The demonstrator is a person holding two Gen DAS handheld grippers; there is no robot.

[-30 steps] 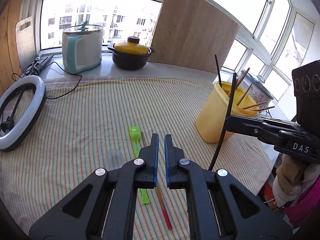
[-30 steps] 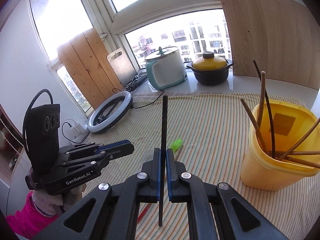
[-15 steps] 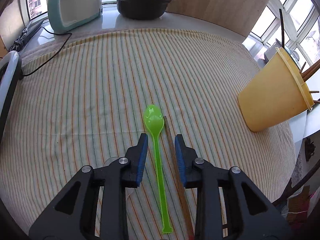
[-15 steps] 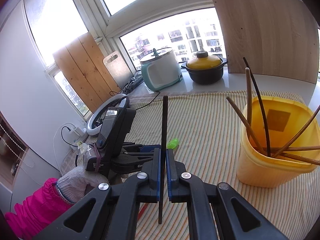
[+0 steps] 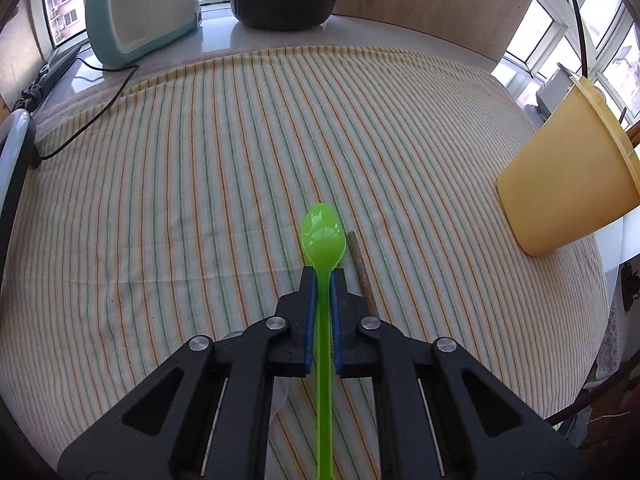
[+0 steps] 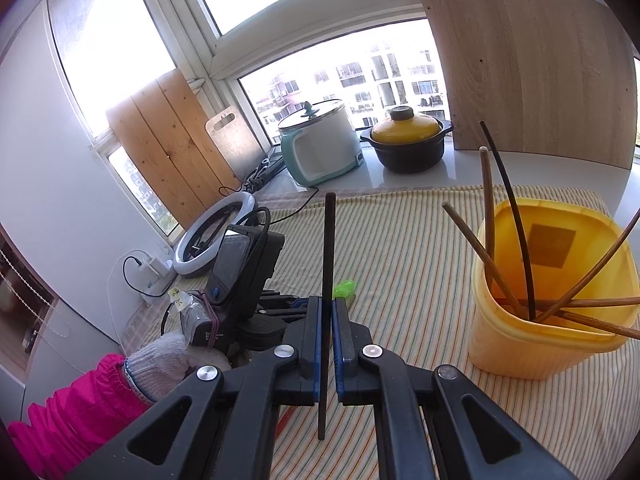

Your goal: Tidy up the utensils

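Your left tool (image 5: 322, 276) and your right tool (image 6: 326, 304) look alike: matte black plastic arms with triangular cut-outs, round silver screws at the pivots, and blue pads lining the inner faces of the fingers. On your left hand (image 6: 168, 364) you wear a white knit glove with a blue-trimmed cuff, over a bright pink, gathered sleeve (image 6: 76, 408).

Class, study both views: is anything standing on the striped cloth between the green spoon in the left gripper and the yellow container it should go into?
Nothing visible does. The green spoon is clamped in the left gripper; only a brown chopstick lies flat beside it, and bare striped cloth runs to the yellow container.
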